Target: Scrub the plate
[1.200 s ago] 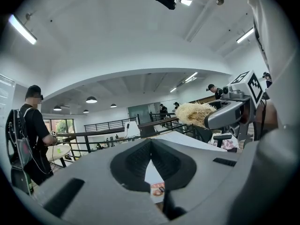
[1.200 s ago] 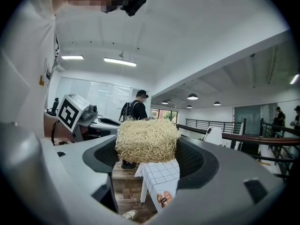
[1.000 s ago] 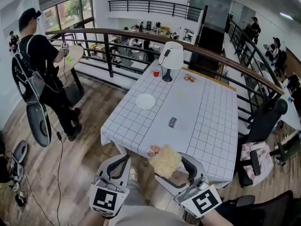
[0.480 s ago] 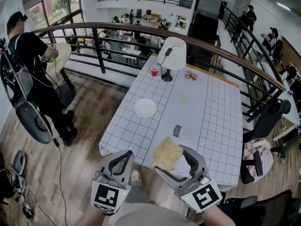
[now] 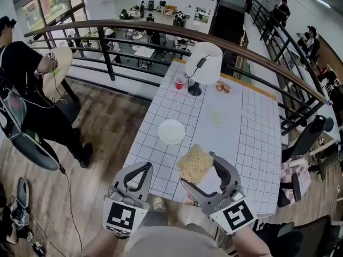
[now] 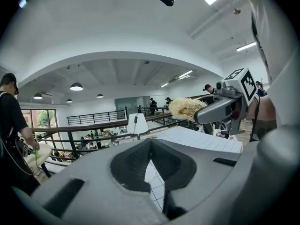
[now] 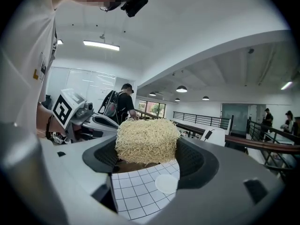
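Observation:
A white plate (image 5: pixel 171 131) lies bare on the grid-cloth table (image 5: pixel 252 143), left of its middle. My right gripper (image 5: pixel 197 168) is shut on a straw-coloured fibre scrub pad (image 5: pixel 195 163), held in the air over the table's near end, short of the plate and slightly right of it. In the right gripper view the scrub pad (image 7: pixel 146 140) fills the jaws and the plate (image 7: pixel 166 183) shows below it. My left gripper (image 5: pixel 144 168) hangs beside the table's near left corner, shut and empty; in the left gripper view its jaws (image 6: pixel 150 146) meet at the tips.
At the table's far end stand a white lamp (image 5: pixel 204 63), a red cup (image 5: pixel 179 83) and some bread (image 5: pixel 223 87). A railing (image 5: pixel 134 28) runs behind. A person (image 5: pixel 24 84) stands at left on the wood floor. A black chair (image 5: pixel 308 138) is at right.
Both grippers have moved forward toward the table. The scrub pad, earlier at the near edge, now hangs over the cloth closer to the plate.

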`<act>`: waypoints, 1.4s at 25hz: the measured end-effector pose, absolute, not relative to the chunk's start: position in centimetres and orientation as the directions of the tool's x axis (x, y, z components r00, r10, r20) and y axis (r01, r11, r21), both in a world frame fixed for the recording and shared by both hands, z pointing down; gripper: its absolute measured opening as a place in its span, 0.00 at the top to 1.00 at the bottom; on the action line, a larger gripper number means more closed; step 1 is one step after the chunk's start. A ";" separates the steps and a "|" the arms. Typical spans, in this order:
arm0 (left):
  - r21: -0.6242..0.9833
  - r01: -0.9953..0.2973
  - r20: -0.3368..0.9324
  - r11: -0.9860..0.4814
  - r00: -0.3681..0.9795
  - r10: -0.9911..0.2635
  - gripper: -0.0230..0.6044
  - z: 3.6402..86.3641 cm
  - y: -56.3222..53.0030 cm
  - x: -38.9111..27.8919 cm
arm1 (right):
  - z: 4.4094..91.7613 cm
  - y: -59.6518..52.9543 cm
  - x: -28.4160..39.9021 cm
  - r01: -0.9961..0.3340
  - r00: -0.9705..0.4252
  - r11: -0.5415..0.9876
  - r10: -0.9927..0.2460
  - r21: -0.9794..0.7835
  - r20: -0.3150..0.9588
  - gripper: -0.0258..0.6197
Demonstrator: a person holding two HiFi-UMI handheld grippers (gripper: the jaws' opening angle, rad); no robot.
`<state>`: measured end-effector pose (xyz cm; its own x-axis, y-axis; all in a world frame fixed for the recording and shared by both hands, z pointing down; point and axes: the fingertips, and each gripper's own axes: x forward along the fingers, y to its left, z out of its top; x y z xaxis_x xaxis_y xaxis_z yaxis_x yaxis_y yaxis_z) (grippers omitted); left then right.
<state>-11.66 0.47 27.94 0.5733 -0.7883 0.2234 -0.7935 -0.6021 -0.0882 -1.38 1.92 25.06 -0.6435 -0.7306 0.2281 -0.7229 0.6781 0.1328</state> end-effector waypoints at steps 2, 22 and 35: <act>-0.087 -0.791 0.223 -0.606 0.578 -0.785 0.95 27.9 -1.2 -12.1 | 25.2 0.2 -1.6 -0.728 -0.636 0.672 -0.735 0.134 0.233 0.39; 0.031 -0.823 0.380 -0.567 0.535 -0.755 0.94 36.6 -10.9 -11.3 | 32.8 -9.6 -0.3 -0.690 -0.657 0.719 -0.670 0.083 0.346 0.39; 0.227 -0.795 0.556 -0.563 0.580 -0.595 0.94 48.8 -20.2 -10.0 | 45.2 -20.8 -0.9 -0.725 -0.608 0.688 -0.653 0.019 0.452 0.39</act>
